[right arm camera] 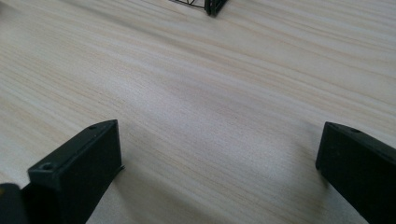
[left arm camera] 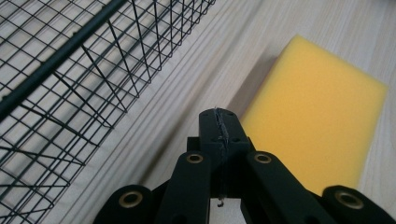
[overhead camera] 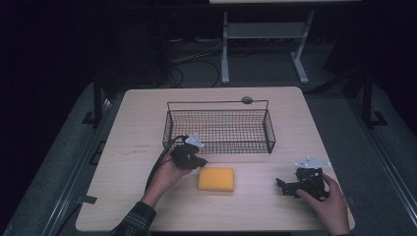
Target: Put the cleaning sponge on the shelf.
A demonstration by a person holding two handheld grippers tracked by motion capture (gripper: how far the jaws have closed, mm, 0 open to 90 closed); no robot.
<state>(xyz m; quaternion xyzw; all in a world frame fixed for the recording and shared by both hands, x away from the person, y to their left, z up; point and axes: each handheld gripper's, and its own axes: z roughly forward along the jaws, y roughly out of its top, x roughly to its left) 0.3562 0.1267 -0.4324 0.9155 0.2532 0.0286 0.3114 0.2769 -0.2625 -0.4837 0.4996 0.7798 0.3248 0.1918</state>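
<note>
1. In the high view, a yellow sponge [overhead camera: 216, 179] is seen lying flat on the wooden table [overhead camera: 137, 128], near the front and about in the middle. A black wire basket [overhead camera: 219, 127] is set just behind it, a little apart. The left gripper [overhead camera: 197, 161] is held just beside the sponge's back left corner, between sponge and basket. The right gripper [overhead camera: 284, 188] is held well apart, on the right side, low over bare wood.

2. In the left gripper view, the left gripper [left arm camera: 220, 122] is seen with its jaws pressed together, and nothing is pinched. The sponge [left arm camera: 314, 122] is shown to the right of the tips, and the basket [left arm camera: 79, 79] to the left. The sponge looks soft, light and squashy, so it is judged easy to lift and hard to break. It can best be taken by two of its side walls, across the short way. The jaws must be spread first. The gap beside the basket wall looks narrow, so the wires could be bumped.

3. In the right gripper view, the right gripper [right arm camera: 219, 161] is seen with its jaws spread wide, and nothing is between them. Bare table [right arm camera: 201, 88] is shown ahead, with a basket corner [right arm camera: 212, 6] far off at the top. Plenty of open room is left on this side.
</note>
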